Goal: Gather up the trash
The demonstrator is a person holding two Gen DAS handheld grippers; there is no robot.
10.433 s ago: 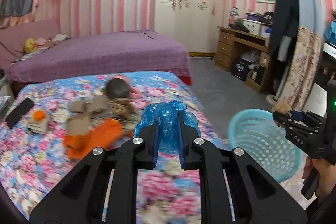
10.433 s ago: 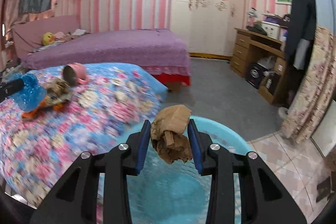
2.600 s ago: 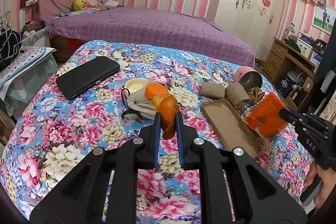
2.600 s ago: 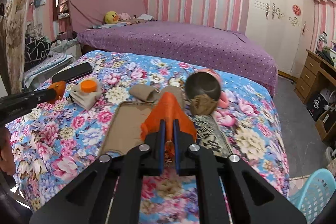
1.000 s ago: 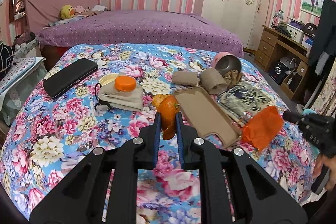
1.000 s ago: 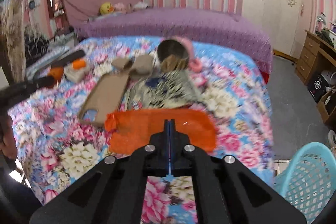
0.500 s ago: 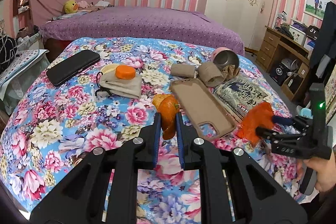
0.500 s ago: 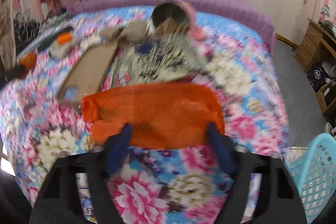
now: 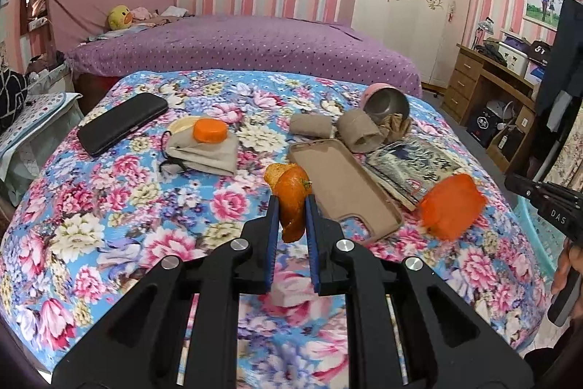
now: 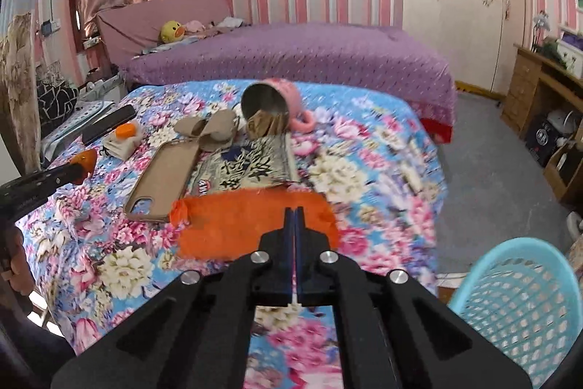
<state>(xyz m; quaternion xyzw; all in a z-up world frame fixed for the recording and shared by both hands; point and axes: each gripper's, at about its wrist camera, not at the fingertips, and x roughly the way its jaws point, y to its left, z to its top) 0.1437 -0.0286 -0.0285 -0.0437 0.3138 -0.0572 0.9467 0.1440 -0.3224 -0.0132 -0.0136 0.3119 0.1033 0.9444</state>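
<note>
Right tool [image 10: 294, 211] clenched on the orange bag [image 10: 255, 225]: lift it clear, then over the basket [image 10: 517, 308]. Left tool [image 9: 292, 206] grasps orange peel [image 9: 291, 195].

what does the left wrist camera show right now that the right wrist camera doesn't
Only the left wrist view shows the orange peel clamped in the left gripper. Only the right wrist view shows the blue basket whole and the right gripper shut on the orange bag. Both show the phone case and the tipped cup.
</note>
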